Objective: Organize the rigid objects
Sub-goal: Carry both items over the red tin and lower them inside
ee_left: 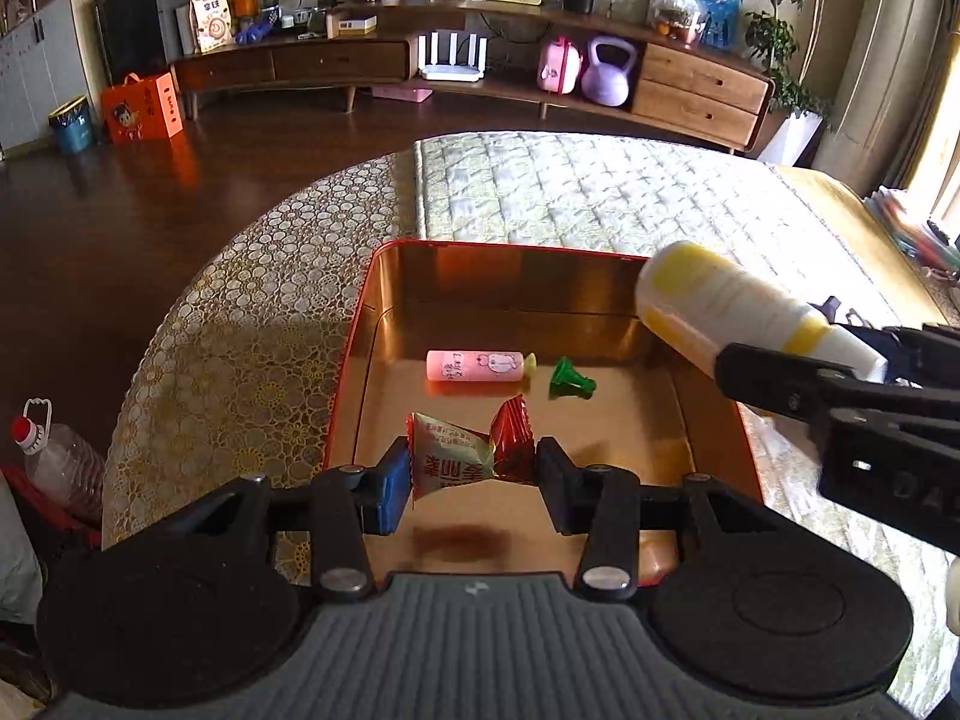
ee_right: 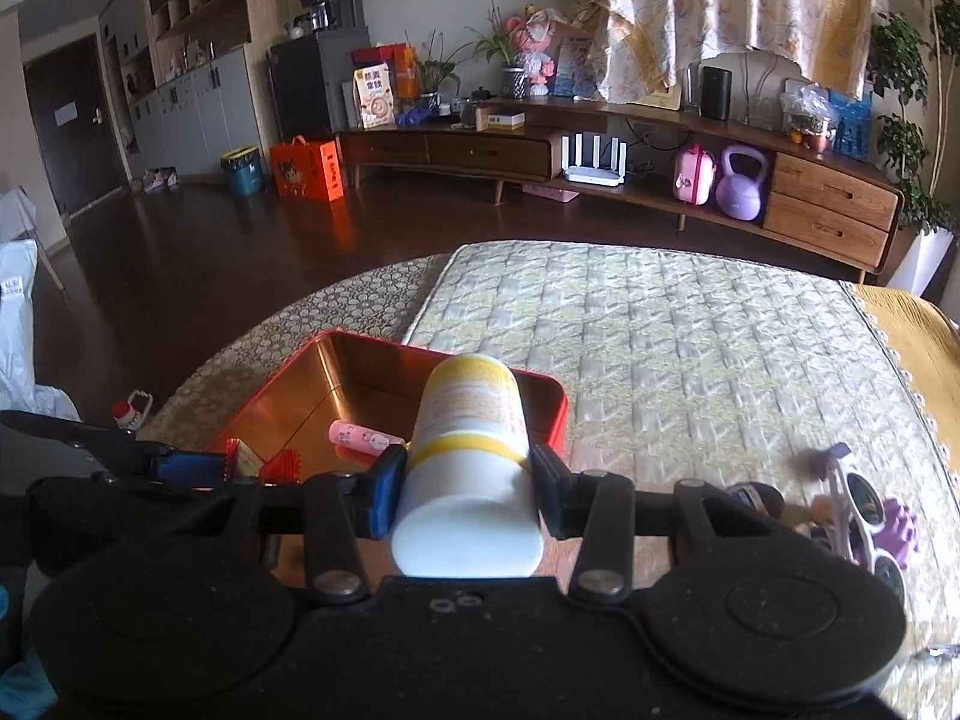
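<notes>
Left hand-held gripper [ee_left: 474,471] clamps candy [ee_left: 447,450] over tin [ee_left: 354,324]; right [ee_right: 462,495] clamps bottle [ee_right: 468,450].

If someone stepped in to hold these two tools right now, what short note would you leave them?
Left hand-held gripper: shut on a red-and-white candy wrapper, above the red tin.
Right hand-held gripper: shut on a white-and-yellow bottle, near the tin's right rim.
Done: pink tube and green cap-like piece lie inside the tin.
Left: release the candy and the bottle into the tin. White sunglasses and a purple item lie on the quilted cover, probably next.
</notes>
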The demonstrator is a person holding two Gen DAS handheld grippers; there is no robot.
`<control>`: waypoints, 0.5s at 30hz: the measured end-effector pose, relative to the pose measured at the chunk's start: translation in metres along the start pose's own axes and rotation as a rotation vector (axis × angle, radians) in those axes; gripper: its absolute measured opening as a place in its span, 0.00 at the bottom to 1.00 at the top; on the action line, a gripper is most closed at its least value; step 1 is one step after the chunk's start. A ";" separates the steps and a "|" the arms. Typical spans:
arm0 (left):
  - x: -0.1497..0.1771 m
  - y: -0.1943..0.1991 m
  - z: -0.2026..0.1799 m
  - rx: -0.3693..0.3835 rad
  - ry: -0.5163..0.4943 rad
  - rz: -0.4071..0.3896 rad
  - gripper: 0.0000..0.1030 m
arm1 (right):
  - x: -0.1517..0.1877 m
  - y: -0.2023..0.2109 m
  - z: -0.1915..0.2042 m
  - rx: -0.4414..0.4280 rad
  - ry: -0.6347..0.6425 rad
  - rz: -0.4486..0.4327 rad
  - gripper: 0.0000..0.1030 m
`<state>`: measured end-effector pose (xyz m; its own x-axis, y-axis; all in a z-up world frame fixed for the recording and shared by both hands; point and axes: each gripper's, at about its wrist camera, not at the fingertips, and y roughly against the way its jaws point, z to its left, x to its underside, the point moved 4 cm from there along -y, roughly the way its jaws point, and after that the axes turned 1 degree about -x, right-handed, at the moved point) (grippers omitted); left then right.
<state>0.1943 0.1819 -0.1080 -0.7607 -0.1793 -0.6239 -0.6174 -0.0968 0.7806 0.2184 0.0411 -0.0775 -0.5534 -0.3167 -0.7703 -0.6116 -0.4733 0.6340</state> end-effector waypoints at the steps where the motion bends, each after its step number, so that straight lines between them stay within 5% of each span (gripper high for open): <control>1: -0.001 -0.003 0.000 0.000 -0.001 0.001 0.42 | -0.001 -0.004 0.002 0.000 0.011 0.007 0.43; 15: -0.003 -0.032 0.004 -0.006 -0.025 0.034 0.42 | -0.001 -0.052 0.008 0.036 0.073 0.093 0.43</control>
<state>0.2152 0.1896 -0.1312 -0.7863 -0.1578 -0.5974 -0.5897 -0.0970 0.8018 0.2460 0.0728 -0.1095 -0.5668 -0.4173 -0.7104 -0.5801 -0.4102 0.7038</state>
